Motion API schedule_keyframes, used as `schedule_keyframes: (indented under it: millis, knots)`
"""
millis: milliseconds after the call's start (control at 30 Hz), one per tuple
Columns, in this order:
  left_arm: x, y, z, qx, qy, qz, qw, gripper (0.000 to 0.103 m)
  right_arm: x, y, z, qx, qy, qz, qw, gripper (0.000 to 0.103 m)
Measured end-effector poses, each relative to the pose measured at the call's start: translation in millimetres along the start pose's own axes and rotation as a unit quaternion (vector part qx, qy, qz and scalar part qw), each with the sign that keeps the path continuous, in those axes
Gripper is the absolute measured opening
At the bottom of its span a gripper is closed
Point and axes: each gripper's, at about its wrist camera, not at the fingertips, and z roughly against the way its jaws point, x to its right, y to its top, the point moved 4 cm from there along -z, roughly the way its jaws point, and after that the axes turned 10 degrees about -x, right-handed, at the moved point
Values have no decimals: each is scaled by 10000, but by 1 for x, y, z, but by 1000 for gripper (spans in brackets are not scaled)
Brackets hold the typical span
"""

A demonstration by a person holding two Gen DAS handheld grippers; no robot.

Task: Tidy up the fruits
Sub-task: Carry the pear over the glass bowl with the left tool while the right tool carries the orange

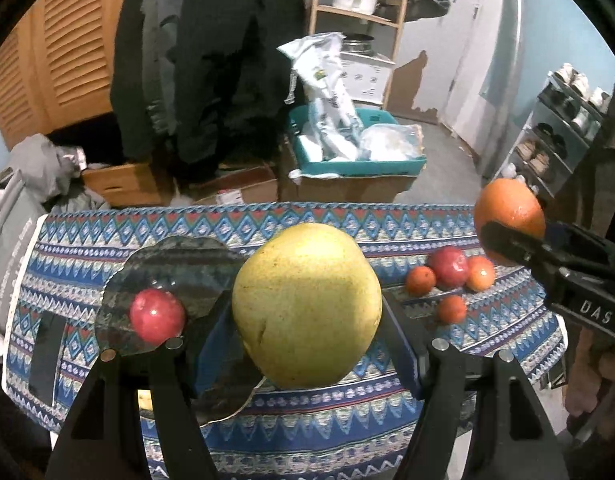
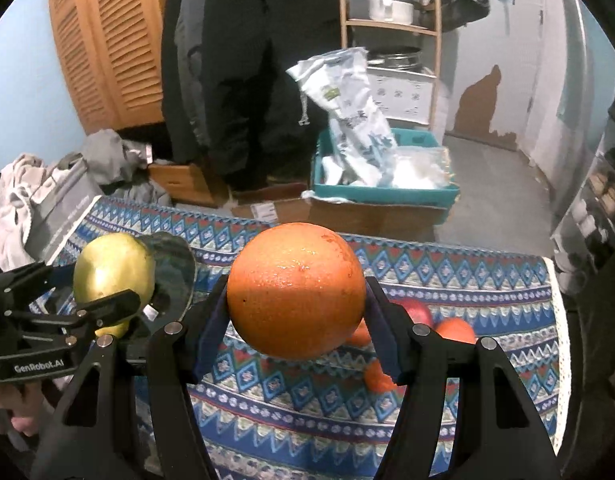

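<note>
- The left gripper (image 1: pixel 307 312) is clamped on a large yellow pear (image 1: pixel 307 304), its jaws about halfway apart and pressing the fruit's two sides; the pear hangs clear above the counter (image 1: pixel 347 432), which is covered by a blue patterned cloth (image 1: pixel 487 320)
- The right gripper (image 2: pixel 297 300) grips a big orange (image 2: pixel 297 290) the same way, held up off the cloth; in the left wrist view this orange shows at the far right edge
- A dark glass plate (image 1: pixel 187 264) lies on the counter just left of the pear; a red apple (image 1: pixel 157 316) sits on it
- To the right on the cloth lie another red apple (image 1: pixel 449 266) and three small oranges (image 1: pixel 421 280), close together
- Behind the counter stand cardboard boxes (image 1: pixel 347 188) and a teal tray (image 1: pixel 359 166) of bags
</note>
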Motion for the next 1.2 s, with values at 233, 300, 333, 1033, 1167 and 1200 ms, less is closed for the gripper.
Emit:
schedule_keyframes:
  millis: [233, 300, 333, 1033, 1167, 1200]
  knots:
    - [-34, -7, -13, -196, 102, 342, 9992, 72, -31, 15, -20, -130, 236, 179, 9995, 64]
    - [-42, -9, -16, -236, 131, 401, 9988, 72, -39, 18, -27, -180, 322, 208, 9991, 64]
    - [-46, -10, -18, -260, 146, 439, 9986, 72, -45, 19, -32, -224, 378, 232, 9988, 64]
    - [-115, -39, -70, -834, 355, 1003, 9908, 72, -130, 27, -128, -1070, 756, 732, 9887, 64]
    - [-125, -47, -80, -968, 307, 1131, 9884, 72, -143, 23, -147, -1261, 855, 748, 9855, 64]
    - [-127, -48, -82, -1003, 282, 1161, 9878, 72, -146, 22, -151, -1294, 845, 751, 9851, 64]
